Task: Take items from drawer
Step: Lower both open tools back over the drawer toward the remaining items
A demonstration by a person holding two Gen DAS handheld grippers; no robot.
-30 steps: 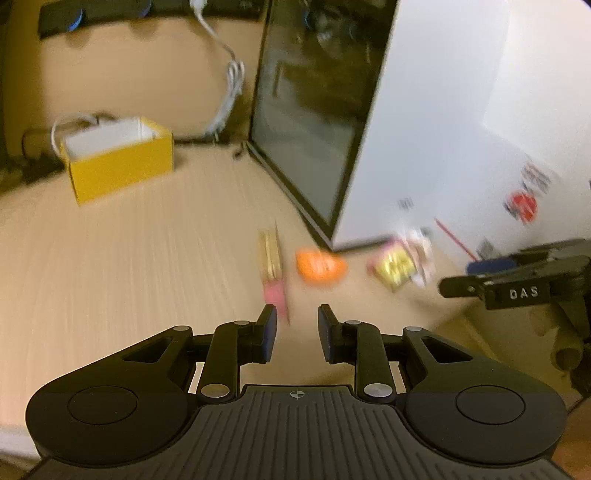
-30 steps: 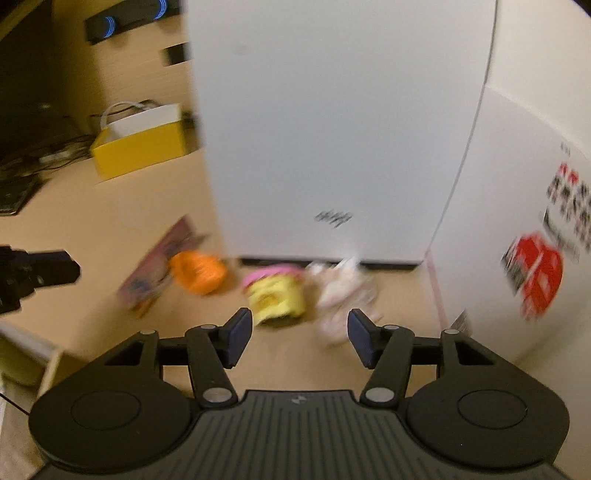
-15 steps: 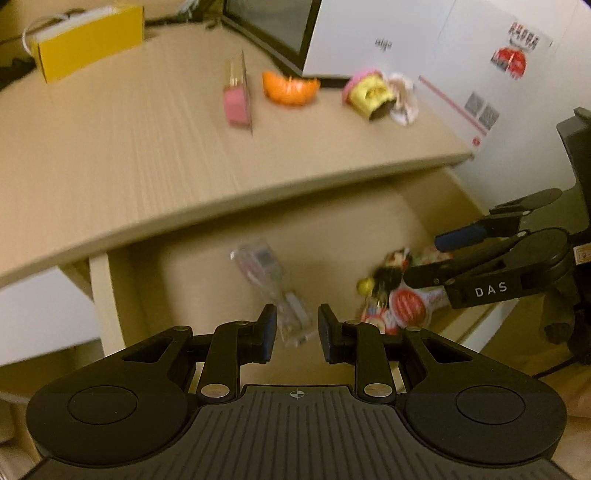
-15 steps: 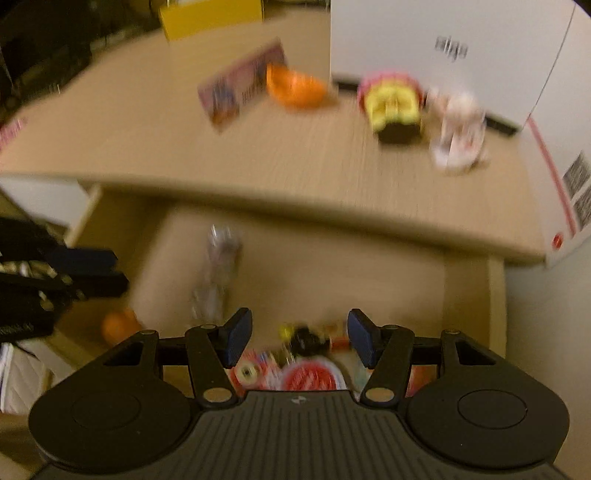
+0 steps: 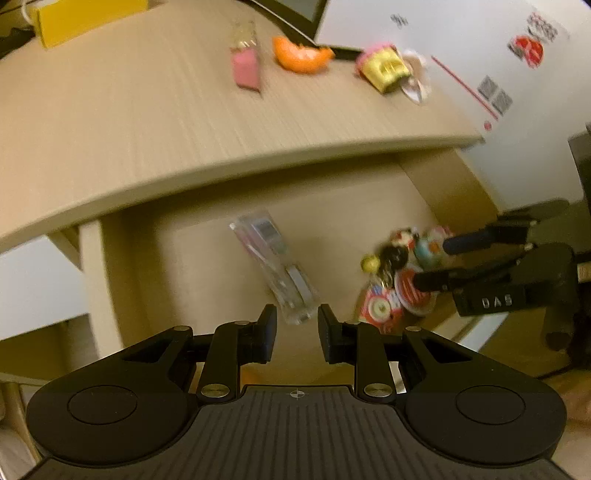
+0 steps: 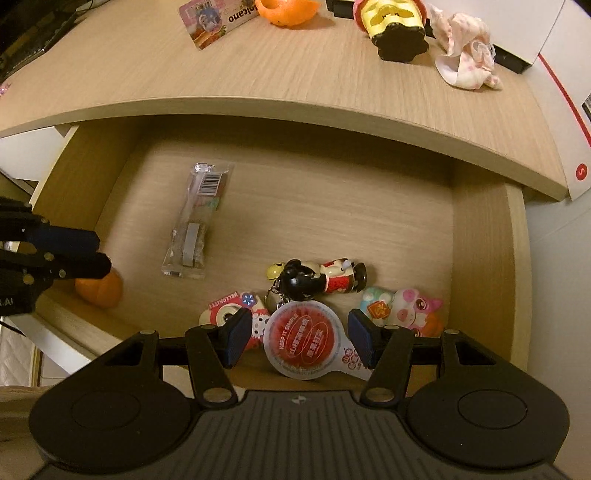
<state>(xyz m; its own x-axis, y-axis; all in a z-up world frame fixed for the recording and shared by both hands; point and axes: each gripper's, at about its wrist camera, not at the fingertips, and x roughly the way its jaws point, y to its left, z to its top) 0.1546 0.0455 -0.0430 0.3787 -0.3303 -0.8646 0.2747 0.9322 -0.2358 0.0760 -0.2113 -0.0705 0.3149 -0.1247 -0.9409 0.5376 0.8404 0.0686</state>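
The open wooden drawer (image 6: 480,240) holds a clear plastic packet (image 6: 195,221), an orange ball (image 6: 99,288), a black and red figure keychain (image 6: 317,278), a round red paddle (image 6: 306,338), a pink toy camera (image 6: 229,310) and a pig toy (image 6: 402,306). My right gripper (image 6: 299,338) stands open over the red paddle, its pads clear of the disc's sides. My left gripper (image 5: 293,328) is open above the near end of the clear packet (image 5: 273,266), nothing between its pads. Its fingers (image 6: 74,254) show at the drawer's left, above the orange ball.
The desk top (image 6: 295,74) overhangs the drawer's back. On it lie a pink card (image 6: 218,18), an orange piece (image 6: 288,11), a yellow and black toy (image 6: 395,26) and a pink cloth (image 6: 465,62). A white box (image 5: 480,44) stands at the right, a yellow box (image 5: 85,14) far left.
Both grippers have sunk and tipped downward, from facing the desk top to looking into the open drawer. Their jaws stand as wide as before.
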